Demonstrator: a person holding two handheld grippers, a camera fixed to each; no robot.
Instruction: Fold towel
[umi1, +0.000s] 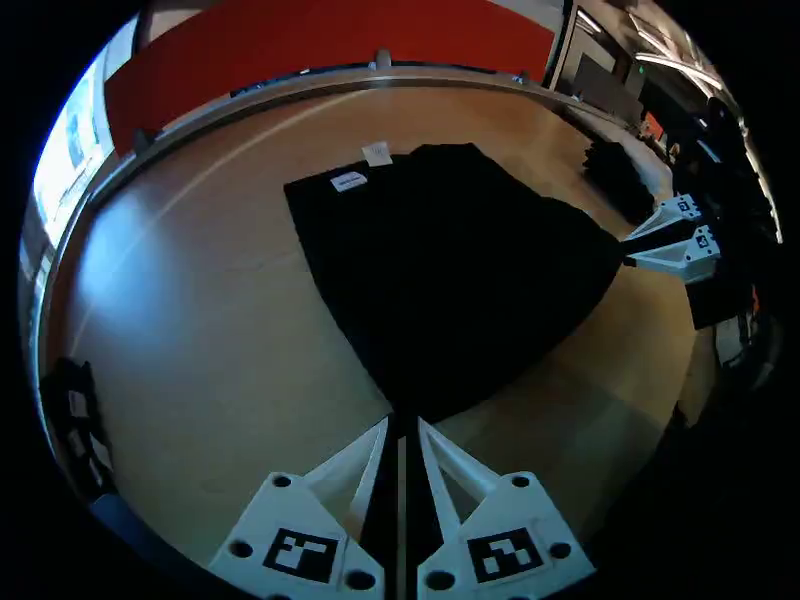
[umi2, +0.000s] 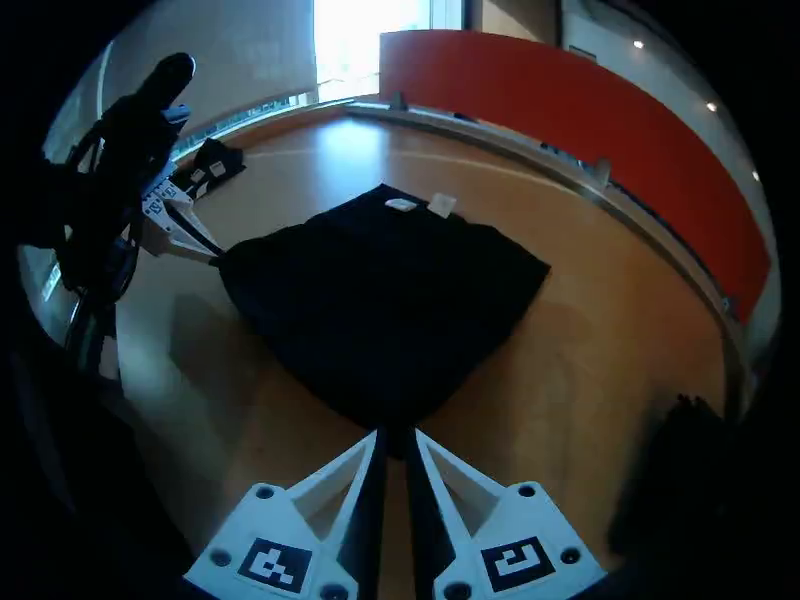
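Pinching two corners of the towel, one in the left gripper, one in the right gripper, reaching low across the table.

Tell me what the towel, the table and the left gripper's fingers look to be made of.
The towel looks like soft, matte black cloth: it lies limp and takes up the light. The table looks like wood or wood-look laminate, smooth and semi-glossy, with window light reflecting off it. The fingers look like rigid, matte white plastic, perhaps printed, with open ribbed struts.
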